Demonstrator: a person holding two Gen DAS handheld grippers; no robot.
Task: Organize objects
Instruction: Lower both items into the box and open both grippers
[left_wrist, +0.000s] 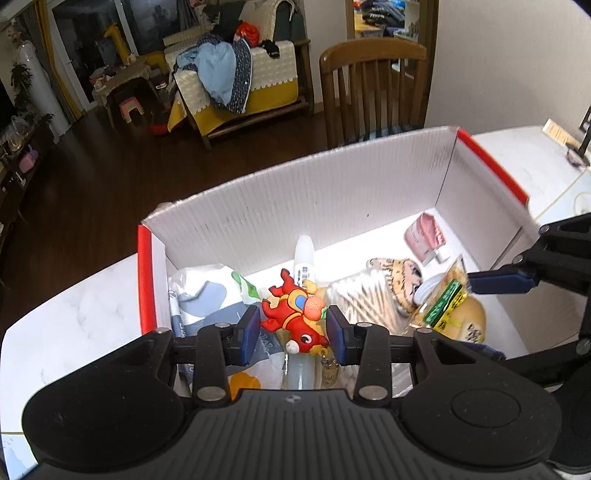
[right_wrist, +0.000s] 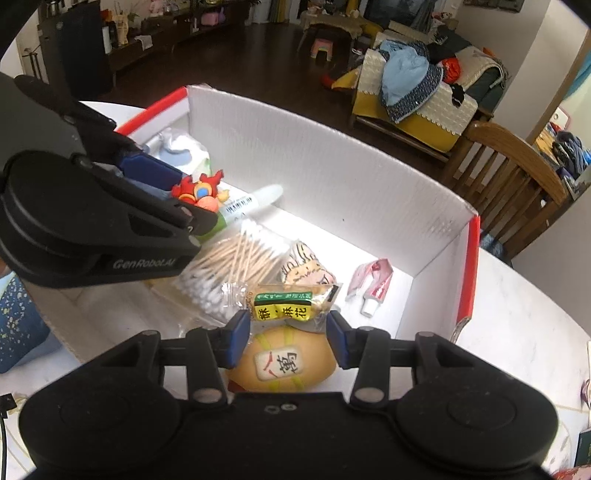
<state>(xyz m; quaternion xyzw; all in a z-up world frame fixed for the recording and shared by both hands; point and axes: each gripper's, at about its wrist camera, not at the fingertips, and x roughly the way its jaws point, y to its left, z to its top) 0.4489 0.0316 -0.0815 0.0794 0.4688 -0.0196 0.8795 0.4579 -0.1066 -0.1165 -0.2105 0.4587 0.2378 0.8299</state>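
A big white box (left_wrist: 295, 192) with red edges sits on the pale worktop (left_wrist: 74, 306). It holds all the small things, so this looks like the sorting spot.

On the left side of the box lies a soft pack of tissues (left_wrist: 207, 291). Next to it the left tongs (left_wrist: 291, 328) hang over the box, pointing down. Between their blue pads is a little red toy animal (left_wrist: 291, 317). The pads sit close on both sides of it and seem to pinch it, so I think the toy is being carried in or out. Under it lies a white tube (left_wrist: 304, 254) with a printed label too blurry to read.

In the middle is a clear bag of cotton swabs (right_wrist: 229, 266), lying flat. Beside it is a small picture pack with a drawn face (right_wrist: 306, 266).

Then come the right tongs (right_wrist: 288, 332), partly open. A snack packet (right_wrist: 291, 302) with a green and yellow label sits between the pads, and I cannot tell if they squeeze it. The yellow part reads "麻花". Below is a round yellow cushion-like thing (right_wrist: 284, 365) with a tile marked "萬".

Far right, a pink tube (right_wrist: 373, 284) lies alone by the box wall.

The side of the left tongs reads "GenRobot.AI".
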